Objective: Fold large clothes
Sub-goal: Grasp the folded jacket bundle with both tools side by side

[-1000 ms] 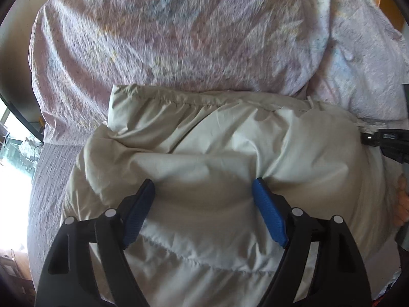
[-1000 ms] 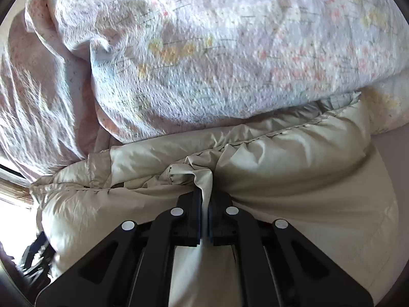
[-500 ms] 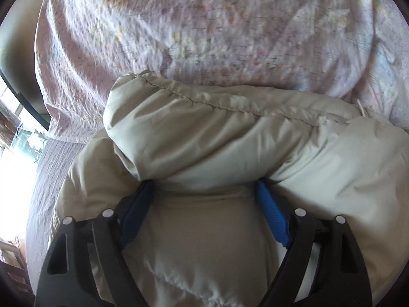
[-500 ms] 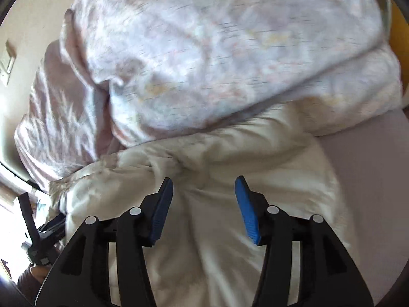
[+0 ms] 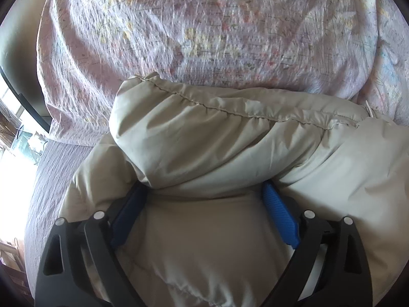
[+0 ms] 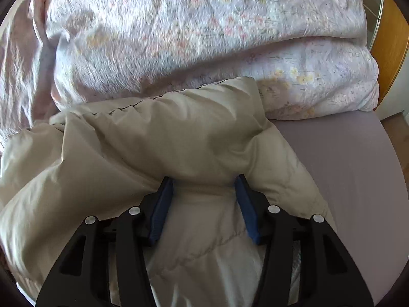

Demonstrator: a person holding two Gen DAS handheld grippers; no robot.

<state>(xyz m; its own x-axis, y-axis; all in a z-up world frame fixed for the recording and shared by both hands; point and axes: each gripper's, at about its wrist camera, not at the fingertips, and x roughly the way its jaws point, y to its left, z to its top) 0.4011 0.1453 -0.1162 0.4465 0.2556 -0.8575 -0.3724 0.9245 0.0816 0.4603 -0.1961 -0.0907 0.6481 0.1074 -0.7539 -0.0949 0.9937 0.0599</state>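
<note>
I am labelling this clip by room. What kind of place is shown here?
Most likely a bedroom. The beige padded jacket lies on a bed with a mauve sheet, and a bulky floral duvet is heaped behind it. A window shows at the left edge.

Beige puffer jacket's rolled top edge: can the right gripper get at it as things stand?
Probably yes. The right gripper, jaws apart, has its fingertips against the rolled edge of the beige puffer jacket; nothing lies between. The floral duvet sits behind it.
</note>
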